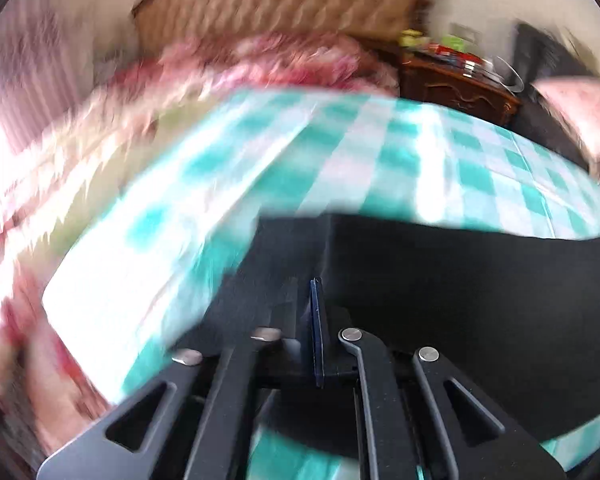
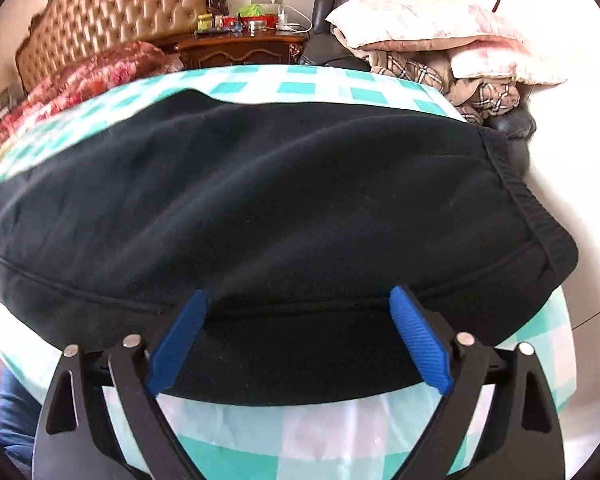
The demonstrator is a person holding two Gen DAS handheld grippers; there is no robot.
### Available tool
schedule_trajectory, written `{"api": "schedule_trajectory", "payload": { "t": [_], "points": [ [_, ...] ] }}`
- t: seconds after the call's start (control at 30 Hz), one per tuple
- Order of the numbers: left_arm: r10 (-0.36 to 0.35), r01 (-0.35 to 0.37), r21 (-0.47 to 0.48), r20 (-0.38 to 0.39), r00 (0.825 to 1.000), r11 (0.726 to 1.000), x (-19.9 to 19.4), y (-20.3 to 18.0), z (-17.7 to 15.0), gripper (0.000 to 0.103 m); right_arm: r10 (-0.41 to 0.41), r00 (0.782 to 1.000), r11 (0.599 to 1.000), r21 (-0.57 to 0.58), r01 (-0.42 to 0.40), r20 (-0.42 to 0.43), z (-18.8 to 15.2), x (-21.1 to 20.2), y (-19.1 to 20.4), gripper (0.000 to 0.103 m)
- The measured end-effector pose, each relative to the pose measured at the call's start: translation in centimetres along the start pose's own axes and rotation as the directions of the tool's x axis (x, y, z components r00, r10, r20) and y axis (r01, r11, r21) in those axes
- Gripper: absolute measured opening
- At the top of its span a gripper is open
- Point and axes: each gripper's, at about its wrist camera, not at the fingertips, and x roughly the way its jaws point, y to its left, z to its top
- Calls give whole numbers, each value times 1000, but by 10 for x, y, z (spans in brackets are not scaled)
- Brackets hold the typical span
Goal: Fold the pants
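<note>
Mid-fold: left gripper (image 1: pixel 316 320) pinched on black sweatpants (image 2: pixel 260 200); right gripper (image 2: pixel 298 334) spread over waistband end, near bedsheet (image 2: pixel 300 432) front edge. Next: grip there.

checked sheet (image 2: pixel 292 87) on bed; tufted headboard (image 2: pixel 132 4); wood nightstand (image 2: pixel 240 50) w/ clutter; pillows (image 2: pixel 420 16) at right

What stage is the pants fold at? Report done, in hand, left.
Done: the black pants lie doubled on the checked sheet, waistband at the right. In hand: the left gripper, jaws shut, seems to pinch black cloth. Left: the right gripper is open at the near edge; further folds remain.
</note>
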Motion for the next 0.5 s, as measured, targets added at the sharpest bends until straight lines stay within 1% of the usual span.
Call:
{"api": "schedule_trajectory", "payload": {
  "t": [0.03, 0.07, 0.1, 0.13, 0.17, 0.2, 0.23, 0.27, 0.3, 0.33, 0.37, 0.4, 0.43, 0.47, 0.5],
  "points": [
    [-58, 58, 33, 0, 998, 998, 6, -13, 8, 21, -2, 1000, 1000, 4, 2, -3, 2, 1, 1, 95],
    [-107, 108, 40, -22, 994, 993, 16, -21, 15, 26, 0, 1000, 1000, 7, 0, -8, 2, 2, 1, 95],
    [-147, 150, 38, -71, 987, 988, 33, -26, 19, 26, 6, 1000, 1000, 10, -6, -16, 3, 3, 0, 96],
    [-118, 123, 39, -98, 988, 992, 46, -25, 21, 27, 14, 1000, 1000, 13, -13, -24, 3, 2, -1, 96],
    [-1, 7, 50, -122, 993, 999, 62, -19, 22, 21, 27, 999, 999, 21, -27, -34, 2, -1, -4, 96],
    [29, -25, 32, -136, 990, 999, 70, -9, 23, 15, 35, 999, 999, 28, -34, -38, 4, -3, -8, 96],
    [-14, 9, -38, -141, 990, 999, 71, 5, 28, 15, 38, 999, 999, 30, -37, -34, 4, -7, -10, 96],
    [2, -10, -61, -141, 990, 998, 68, 7, 30, 14, 45, 999, 999, 29, -44, -15, 8, -13, -14, 96],
    [62, -67, -41, -122, 991, 997, 61, 0, 35, 14, 52, 999, 998, 30, -52, 18, 16, -17, -21, 96],
    [96, -98, -15, -95, 991, 995, 57, -10, 38, 14, 50, 998, 998, 28, -52, 39, 24, -20, -26, 96],
    [86, -85, 19, -33, 996, 996, 43, -32, 43, 14, 44, 997, 999, 23, -46, 59, 33, -21, -30, 95],
    [4, -4, 33, 1, 1000, 999, 32, -55, 46, 15, 23, 996, 1000, 19, -24, 89, 47, -21, -34, 94],
    [-129, 127, 69, 27, 991, 990, 21, -88, 50, 15, 5, 992, 1000, 15, -7, 124, 58, -21, -39, 92],
    [-196, 191, 108, 44, 980, 976, 14, -113, 51, 15, -11, 988, 1000, 8, 10, 157, 69, -19, -43, 92],
    [-249, 237, 154, 60, 967, 959, 7, -140, 51, 15, -54, 987, 998, -5, 55, 148, 80, -6, -49, 91]
  ]
}}
